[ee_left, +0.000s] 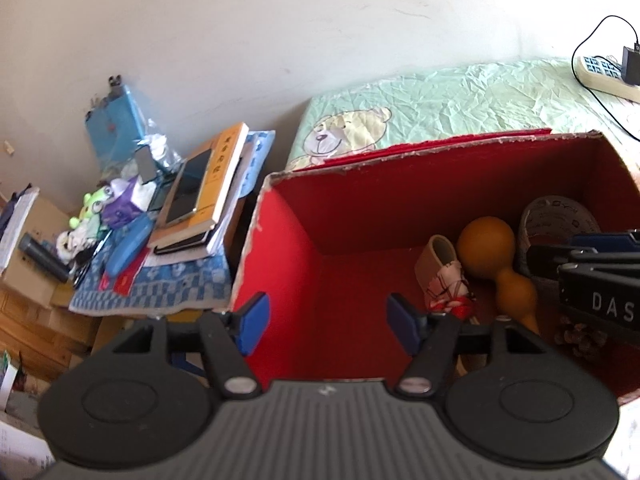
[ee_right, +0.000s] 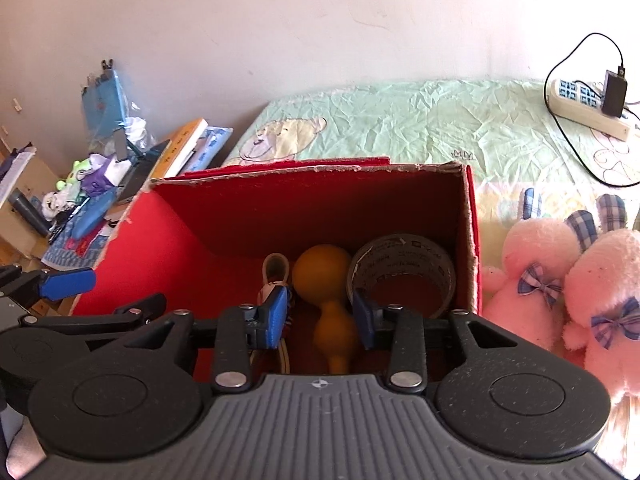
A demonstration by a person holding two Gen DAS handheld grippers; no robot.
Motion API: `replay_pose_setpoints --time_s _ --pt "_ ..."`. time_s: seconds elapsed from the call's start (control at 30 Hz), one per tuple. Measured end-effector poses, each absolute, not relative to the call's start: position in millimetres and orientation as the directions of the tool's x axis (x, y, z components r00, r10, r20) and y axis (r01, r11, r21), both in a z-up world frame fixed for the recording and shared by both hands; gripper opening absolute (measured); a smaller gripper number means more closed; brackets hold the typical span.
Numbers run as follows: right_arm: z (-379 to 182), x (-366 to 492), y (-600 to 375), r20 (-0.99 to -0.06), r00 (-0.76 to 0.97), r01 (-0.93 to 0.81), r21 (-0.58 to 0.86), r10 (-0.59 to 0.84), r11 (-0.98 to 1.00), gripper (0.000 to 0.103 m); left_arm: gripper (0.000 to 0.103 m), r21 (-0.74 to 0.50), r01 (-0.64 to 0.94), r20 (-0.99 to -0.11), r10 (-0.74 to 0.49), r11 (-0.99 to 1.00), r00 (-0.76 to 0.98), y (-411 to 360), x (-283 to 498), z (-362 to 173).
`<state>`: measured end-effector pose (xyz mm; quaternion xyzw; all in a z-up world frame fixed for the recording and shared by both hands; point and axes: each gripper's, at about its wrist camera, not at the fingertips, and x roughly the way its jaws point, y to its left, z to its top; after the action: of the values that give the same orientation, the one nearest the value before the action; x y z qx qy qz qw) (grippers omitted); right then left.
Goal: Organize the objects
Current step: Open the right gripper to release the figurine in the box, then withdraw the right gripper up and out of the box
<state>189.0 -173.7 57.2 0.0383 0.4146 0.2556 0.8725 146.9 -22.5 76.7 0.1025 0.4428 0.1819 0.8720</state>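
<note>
I am hovering both empty grippers, left (ee_left: 328, 322) wide, right (ee_right: 320, 316) narrower, over the red box (ee_right: 471, 240) already holding gourd (ee_right: 324, 276), tape roll (ee_right: 404, 264) and tiny boot (ee_left: 440, 268), while two pink plush rabbits (ee_right: 560, 280) are waiting on the bed beside its right wall.

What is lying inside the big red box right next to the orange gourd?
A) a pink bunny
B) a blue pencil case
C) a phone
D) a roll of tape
D: inside the red cardboard box, the grey roll of printed tape sits right beside the orange gourd; the two pink plush bunnies lie outside the box on the bed.
</note>
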Motion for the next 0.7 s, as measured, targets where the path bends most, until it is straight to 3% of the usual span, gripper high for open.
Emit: replay_pose_setpoints --time_s 0.2,0.7 --pt "66.5 175.5 -186.4 -0.661 0.565 -0.437 0.268 0.494 0.858 0.053 0.074 0.327 -0.25 -0.729 0.412 0.911 0.547 -34.3 133.9 87.8" --pt "85.9 141.0 -213.6 -0.602 0.548 -0.496 0.326 0.581 0.805 0.053 0.078 0.262 -0.259 -0.759 0.364 0.93 0.54 -41.2 103.7 104.0"
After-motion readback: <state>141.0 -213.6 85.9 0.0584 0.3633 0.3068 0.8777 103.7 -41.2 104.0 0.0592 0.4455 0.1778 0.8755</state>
